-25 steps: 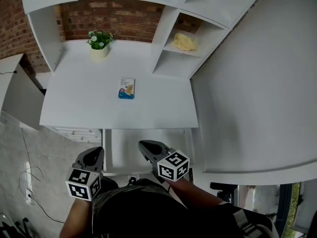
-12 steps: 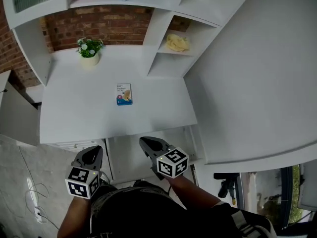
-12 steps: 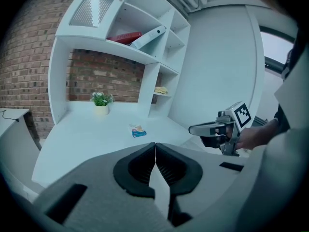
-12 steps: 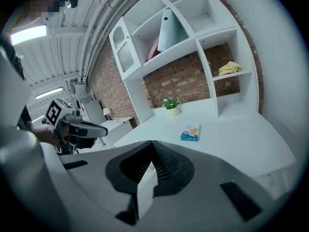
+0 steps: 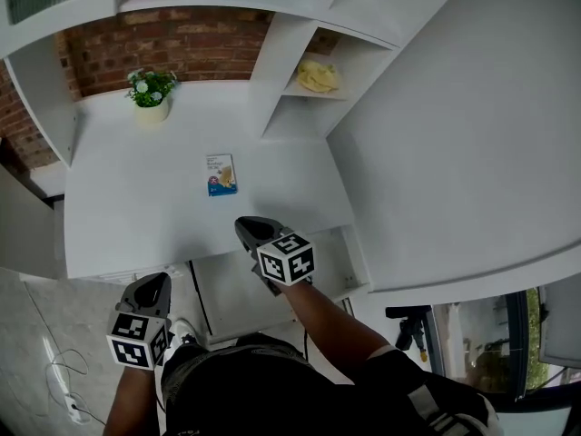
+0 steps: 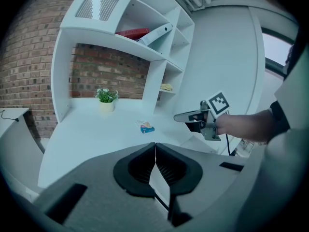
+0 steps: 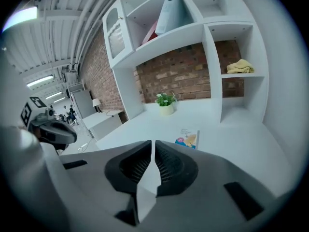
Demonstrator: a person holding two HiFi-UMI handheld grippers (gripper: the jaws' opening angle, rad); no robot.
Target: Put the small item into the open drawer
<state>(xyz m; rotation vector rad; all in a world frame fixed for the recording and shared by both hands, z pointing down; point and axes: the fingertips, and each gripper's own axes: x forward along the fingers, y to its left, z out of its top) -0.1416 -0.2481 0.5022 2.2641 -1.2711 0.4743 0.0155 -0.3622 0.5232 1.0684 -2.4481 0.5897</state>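
left gripper: grey shell; black-and-white marker cube | right gripper: same grey shell, same cube; black ribbed pads | worn: black top; pale stripes on right sleeve

Head view looks steeply down at the desk; the 2 gripper views face it low, sharing the packet.
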